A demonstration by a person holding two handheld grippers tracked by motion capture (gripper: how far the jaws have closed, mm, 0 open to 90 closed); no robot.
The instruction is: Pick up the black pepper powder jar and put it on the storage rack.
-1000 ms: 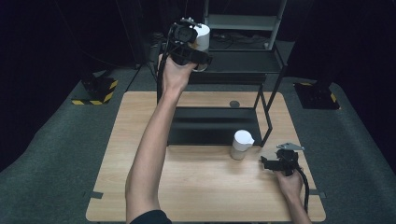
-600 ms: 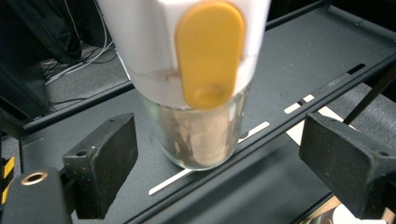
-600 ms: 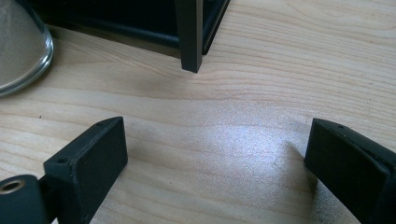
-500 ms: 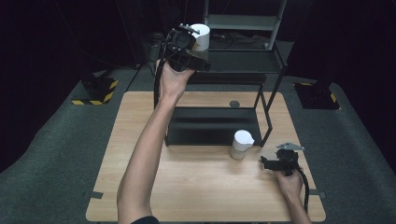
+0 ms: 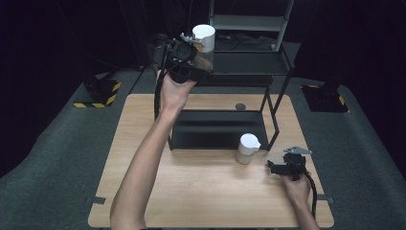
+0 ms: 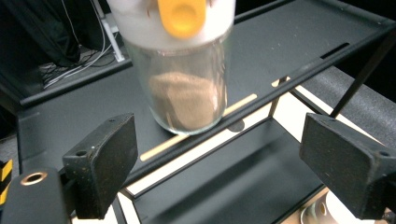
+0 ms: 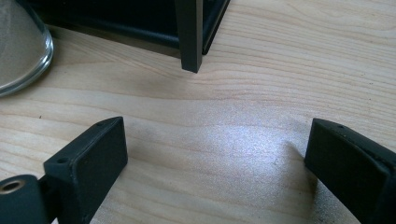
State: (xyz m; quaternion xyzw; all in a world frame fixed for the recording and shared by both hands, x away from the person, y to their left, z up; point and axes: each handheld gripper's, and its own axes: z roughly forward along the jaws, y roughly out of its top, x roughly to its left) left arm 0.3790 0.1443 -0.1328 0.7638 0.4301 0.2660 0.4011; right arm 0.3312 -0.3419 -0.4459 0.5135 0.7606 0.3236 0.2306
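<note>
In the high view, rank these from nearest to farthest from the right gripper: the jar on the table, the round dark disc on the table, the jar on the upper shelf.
From the right gripper:
1. Jar on the table, just to its left by the rack's front edge.
2. Round dark disc, farther back on the tabletop behind the rack.
3. Jar on the upper shelf, far back, by the left gripper.

A light wooden surface (image 5: 201,191) carries a black metal shelf rack (image 5: 218,129) at its far side. On the rack's upper shelf (image 6: 289,42), just ahead of the left hand-held gripper (image 6: 224,168), stands a glass jar (image 6: 184,88) of brown powder. A second white-capped jar (image 5: 247,148) stands on the surface just left of the right hand-held gripper (image 5: 287,167), beside the rack's leg (image 7: 190,35).
</note>
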